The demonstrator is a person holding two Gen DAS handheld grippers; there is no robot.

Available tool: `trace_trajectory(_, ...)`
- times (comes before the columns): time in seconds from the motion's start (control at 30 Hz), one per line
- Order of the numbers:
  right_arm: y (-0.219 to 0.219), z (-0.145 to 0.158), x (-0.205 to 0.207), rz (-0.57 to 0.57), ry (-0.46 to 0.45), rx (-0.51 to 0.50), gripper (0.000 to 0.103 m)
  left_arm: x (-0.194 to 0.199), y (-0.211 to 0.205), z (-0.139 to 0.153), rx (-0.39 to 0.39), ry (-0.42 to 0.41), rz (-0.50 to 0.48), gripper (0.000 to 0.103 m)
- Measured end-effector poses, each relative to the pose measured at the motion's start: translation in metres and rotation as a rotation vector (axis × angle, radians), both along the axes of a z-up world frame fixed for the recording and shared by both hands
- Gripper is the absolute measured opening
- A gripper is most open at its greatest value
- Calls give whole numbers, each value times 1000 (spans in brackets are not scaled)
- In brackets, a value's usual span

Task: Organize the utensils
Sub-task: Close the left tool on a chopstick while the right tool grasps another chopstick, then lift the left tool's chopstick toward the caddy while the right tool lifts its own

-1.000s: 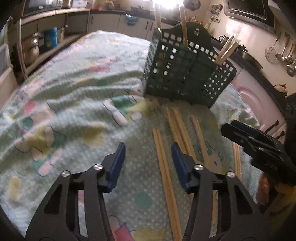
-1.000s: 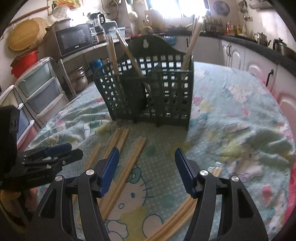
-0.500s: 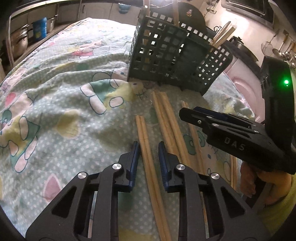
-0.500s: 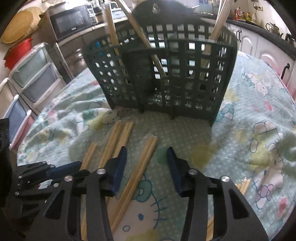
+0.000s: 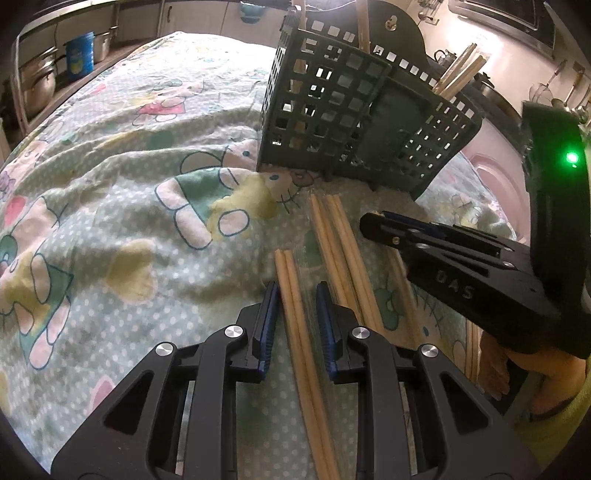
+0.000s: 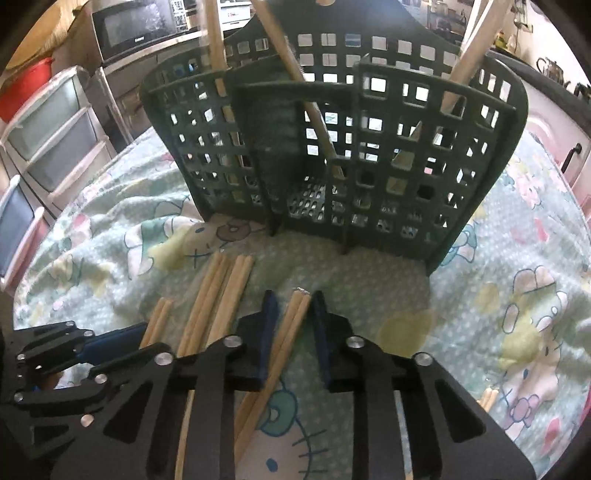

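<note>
A dark green lattice utensil basket [image 5: 362, 122] [image 6: 332, 147] stands upright on the patterned cloth with several chopsticks standing in it. Several wooden chopsticks lie flat in front of it. My left gripper [image 5: 295, 291] straddles one pair of chopsticks [image 5: 295, 306], its jaws narrowed with a small gap on each side. My right gripper [image 6: 291, 301] straddles another pair of chopsticks [image 6: 288, 332], jaws also narrowed and not clamped. The right gripper shows in the left wrist view [image 5: 373, 223], just right of a further group of chopsticks [image 5: 340, 243].
The table carries a green cartoon-print cloth [image 5: 129, 184]. Plastic drawers [image 6: 48, 136] and a microwave [image 6: 136, 26] stand at the left behind the table. More chopsticks [image 6: 487, 398] lie at the right edge. Kitchen cabinets and hanging utensils [image 5: 569, 85] line the far wall.
Both grippers moved forward and down over the chopsticks on the cloth. Their jaws narrowed from wide open until each straddles a pair.
</note>
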State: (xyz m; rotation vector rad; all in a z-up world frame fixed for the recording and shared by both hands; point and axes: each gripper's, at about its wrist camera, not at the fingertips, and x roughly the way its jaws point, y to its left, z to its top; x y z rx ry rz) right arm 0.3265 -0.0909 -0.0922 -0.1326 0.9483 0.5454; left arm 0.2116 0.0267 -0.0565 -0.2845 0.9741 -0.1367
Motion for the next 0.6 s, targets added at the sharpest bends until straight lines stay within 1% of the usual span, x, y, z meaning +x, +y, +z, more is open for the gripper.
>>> trace_trajectory(0.13,-8,4,0,4,25,74,14,8,-4,1,25,4,-1,15)
trace_trajectory(0.17,-10,6,-2,8,22,84,14,9,-4,1,27,3,1,15)
trace_trajectory(0.23,-12,12,-5,19,13,104,13,12,-7,2,55,-6,1,15)
trace_trajectory(0.3,-14,18,-8,29,8,128,13,15,-12,2,96,-16,-5,12)
trace_trajectory(0.37,-18,26,-11,41,1,151,13,17,-15,3,118,-22,-8,9)
trace_trajectory(0.4,-21,29,-11,44,-2,155,13,17,-15,4,121,-25,-8,5)
trace_trajectory(0.43,-22,32,-13,48,-7,159,13,17,-14,5,115,-25,-7,5)
trace_trajectory(0.47,-24,36,-14,52,-12,164,13,18,-12,7,99,-25,-7,3)
trace_trajectory(0.57,-30,47,-17,66,-27,176,13,18,-5,18,61,-51,-5,2)
trace_trajectory(0.6,-33,51,-19,70,-35,181,13,17,-2,26,51,-73,-5,2)
